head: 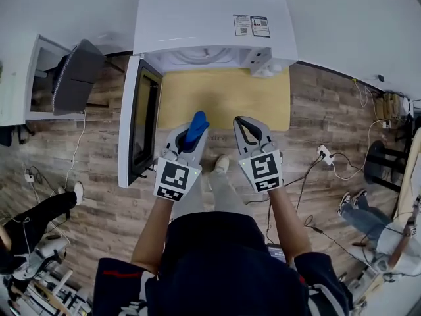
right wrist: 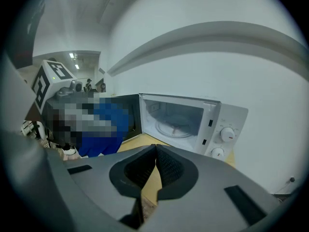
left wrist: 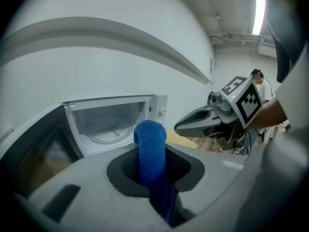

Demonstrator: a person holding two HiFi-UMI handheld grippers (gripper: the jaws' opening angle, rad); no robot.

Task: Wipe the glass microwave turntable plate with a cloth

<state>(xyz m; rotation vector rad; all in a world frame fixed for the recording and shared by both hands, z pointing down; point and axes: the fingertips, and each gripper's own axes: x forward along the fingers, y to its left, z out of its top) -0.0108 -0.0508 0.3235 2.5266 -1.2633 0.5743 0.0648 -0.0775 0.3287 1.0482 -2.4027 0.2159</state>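
My left gripper point(head: 189, 142) is clamped on the blue cloth point(left wrist: 150, 149), out in front of the open microwave point(head: 210, 25). Right gripper point(right wrist: 156, 158) is alongside, facing the microwave too, jaws pressed together, nothing in them. The glass turntable plate point(right wrist: 175, 128) sits inside the microwave.

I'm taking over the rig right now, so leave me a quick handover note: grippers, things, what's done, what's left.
Left gripper: shut on the cloth.
Right gripper: shut, empty.
Plate: lying inside the microwave, whose door is swung open to the left.
Done: cloth in hand, door open.
Left: reach in and wipe the plate; neither gripper is at it yet.
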